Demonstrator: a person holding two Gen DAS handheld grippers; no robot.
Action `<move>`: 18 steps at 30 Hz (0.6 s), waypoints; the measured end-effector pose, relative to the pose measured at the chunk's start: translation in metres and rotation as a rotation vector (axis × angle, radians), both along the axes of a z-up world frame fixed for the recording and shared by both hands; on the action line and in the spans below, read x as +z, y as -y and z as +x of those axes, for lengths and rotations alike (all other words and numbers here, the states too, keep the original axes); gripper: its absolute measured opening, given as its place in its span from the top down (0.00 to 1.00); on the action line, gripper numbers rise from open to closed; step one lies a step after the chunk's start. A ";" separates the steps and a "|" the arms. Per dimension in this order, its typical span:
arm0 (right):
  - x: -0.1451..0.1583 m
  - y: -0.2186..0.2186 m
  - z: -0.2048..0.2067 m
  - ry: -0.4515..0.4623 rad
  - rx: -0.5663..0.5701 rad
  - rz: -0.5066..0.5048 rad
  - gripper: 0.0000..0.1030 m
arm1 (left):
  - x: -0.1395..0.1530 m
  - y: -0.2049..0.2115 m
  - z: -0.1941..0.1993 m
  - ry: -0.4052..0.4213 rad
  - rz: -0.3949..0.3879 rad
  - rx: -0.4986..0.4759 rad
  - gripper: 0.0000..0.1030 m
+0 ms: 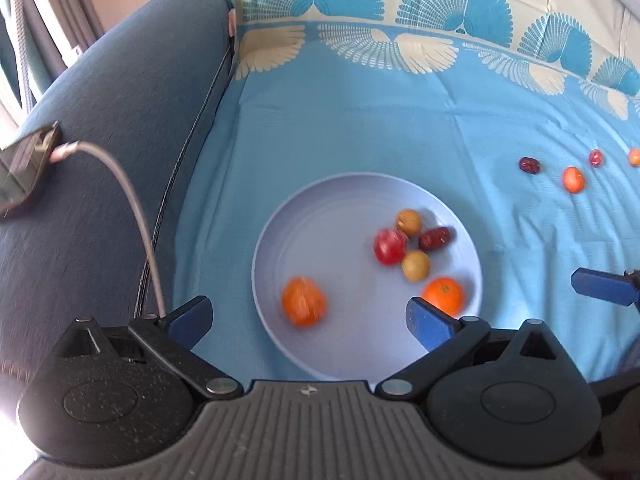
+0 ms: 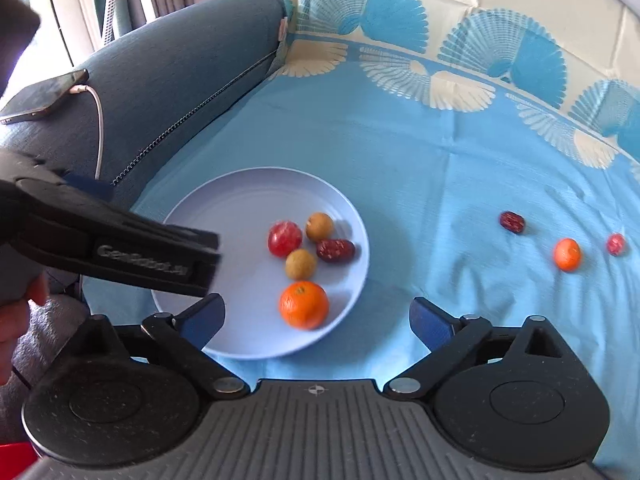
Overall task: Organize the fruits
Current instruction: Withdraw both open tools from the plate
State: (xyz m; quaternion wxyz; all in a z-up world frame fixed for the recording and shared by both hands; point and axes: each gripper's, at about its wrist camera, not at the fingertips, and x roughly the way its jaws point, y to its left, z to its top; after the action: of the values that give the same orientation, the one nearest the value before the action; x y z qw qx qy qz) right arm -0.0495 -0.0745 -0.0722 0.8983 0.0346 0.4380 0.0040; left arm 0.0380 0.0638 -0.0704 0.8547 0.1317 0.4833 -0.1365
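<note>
Your plate [image 1: 320, 200] holds two oranges [image 1: 304, 301], a red apple [image 1: 390, 246], two longans [image 1: 408, 222] and a date [image 1: 436, 238]; both sets of fingers, left [image 1: 308, 320] and right [image 2: 318, 320], stand wide open, empty.

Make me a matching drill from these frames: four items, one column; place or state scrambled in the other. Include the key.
Items
1. left claw
2. phone
3. red apple
4. small orange

Places or states
A. on the blue cloth, off the plate
B. on the plate, beside the date
C. open, holding nothing
D. on the sofa arm, cable plugged in

Pairs: 1-C, 2-D, 3-B, 4-A
</note>
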 end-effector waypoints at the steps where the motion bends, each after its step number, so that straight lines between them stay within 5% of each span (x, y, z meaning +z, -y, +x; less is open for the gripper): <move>1: 0.004 0.002 -0.007 -0.006 -0.021 0.015 0.03 | 0.004 -0.004 -0.007 -0.010 -0.008 0.011 0.00; 10: 0.034 0.001 -0.070 0.021 -0.081 0.055 0.01 | 0.027 -0.019 -0.067 0.023 0.039 0.032 0.00; 18: 0.065 -0.004 -0.116 0.151 -0.061 -0.022 0.01 | 0.057 -0.030 -0.111 0.087 0.031 0.062 0.00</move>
State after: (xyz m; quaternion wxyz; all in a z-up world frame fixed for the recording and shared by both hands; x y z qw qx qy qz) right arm -0.1657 -0.0707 -0.0076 0.9287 0.0379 0.3679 -0.0257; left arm -0.0731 0.0933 -0.0133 0.8766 0.1356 0.4514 -0.0964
